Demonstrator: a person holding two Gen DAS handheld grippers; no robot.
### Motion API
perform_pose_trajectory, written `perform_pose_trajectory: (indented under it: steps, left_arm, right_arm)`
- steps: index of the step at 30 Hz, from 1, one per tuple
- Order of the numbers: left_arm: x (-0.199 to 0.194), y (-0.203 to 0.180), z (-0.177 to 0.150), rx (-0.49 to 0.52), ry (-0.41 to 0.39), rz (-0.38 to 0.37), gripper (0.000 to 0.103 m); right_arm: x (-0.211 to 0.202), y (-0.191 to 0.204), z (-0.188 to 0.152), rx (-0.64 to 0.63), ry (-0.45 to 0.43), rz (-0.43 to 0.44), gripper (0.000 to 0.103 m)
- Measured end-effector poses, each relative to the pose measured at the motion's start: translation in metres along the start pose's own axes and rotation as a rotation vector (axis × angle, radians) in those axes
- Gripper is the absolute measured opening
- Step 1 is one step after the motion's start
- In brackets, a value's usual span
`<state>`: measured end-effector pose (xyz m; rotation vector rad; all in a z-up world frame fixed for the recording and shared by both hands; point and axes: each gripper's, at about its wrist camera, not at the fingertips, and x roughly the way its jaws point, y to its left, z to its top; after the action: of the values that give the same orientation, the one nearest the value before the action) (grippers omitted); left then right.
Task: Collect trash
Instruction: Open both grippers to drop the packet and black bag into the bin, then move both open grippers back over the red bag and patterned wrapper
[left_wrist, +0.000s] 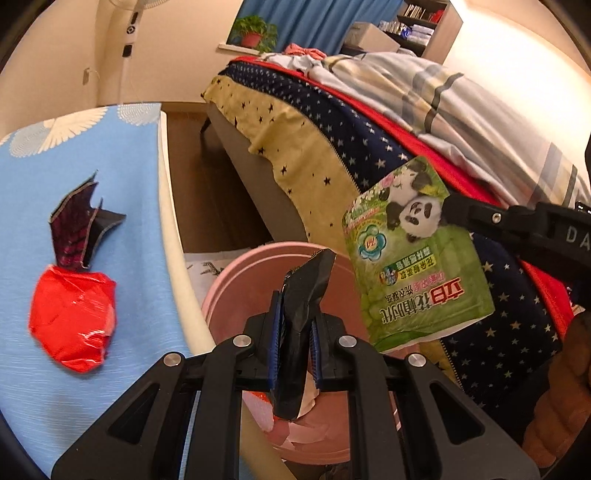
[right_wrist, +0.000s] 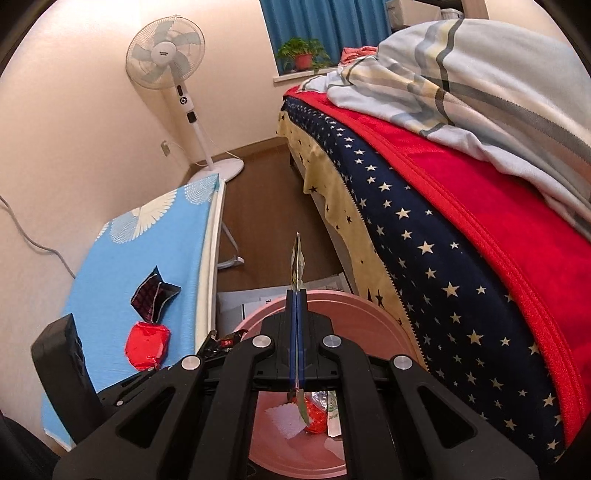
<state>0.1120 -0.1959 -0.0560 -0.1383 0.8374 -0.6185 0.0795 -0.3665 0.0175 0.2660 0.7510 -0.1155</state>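
Clamped black wrapper (left_wrist: 301, 325) lengthwise in left gripper (left_wrist: 295, 332), green pouch (left_wrist: 413, 258) edge-on, upside down, in right gripper (right_wrist: 297, 332), above pink bin (right_wrist: 369, 317).

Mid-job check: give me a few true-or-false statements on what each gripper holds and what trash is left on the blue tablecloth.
1. The left gripper is shut on a crumpled black wrapper. True.
2. The right gripper is open and empty. False: it pinches a flat green panda-print pouch.
3. A crumpled red wrapper lies on the blue tablecloth. True.
4. The round pink bin is empty. False: scraps already lie inside.
5. The dark purple-patterned wrapper is in the bin. False: it lies on the tablecloth.
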Motion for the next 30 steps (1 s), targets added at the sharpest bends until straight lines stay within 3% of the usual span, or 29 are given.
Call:
perform_pose_trajectory:
  steps: [4,9,13,24,30]
  left_arm:
    - [0.007,-0.003,-0.001,0.005,0.022,-0.018,0.014]
    - [0.009,-0.004,0.0,0.003,0.031,-0.021,0.035]
    - [0.004,-0.003,0.001,0.0,0.02,-0.025,0.035]
    - [-0.03,0.005,0.003,-0.001,-0.047,-0.021,0.034]
    - [-0.067,0.032,0.008,-0.045,-0.125,0.047,0.025]
  right_arm:
    - [0.002,-0.003,0.0,0.011,0.007,-0.012,0.002]
    - [0.002,-0.006,0.001,0.019,0.011,-0.043,0.005]
    - [-0.002,-0.008,0.001,0.033,-0.005,-0.057,0.023]
    - [-0.016,-0.002,0.005,0.043,-0.06,-0.017,0.024]
    - [-0.019,0.02,0.005,0.019,-0.083,0.054,0.024]
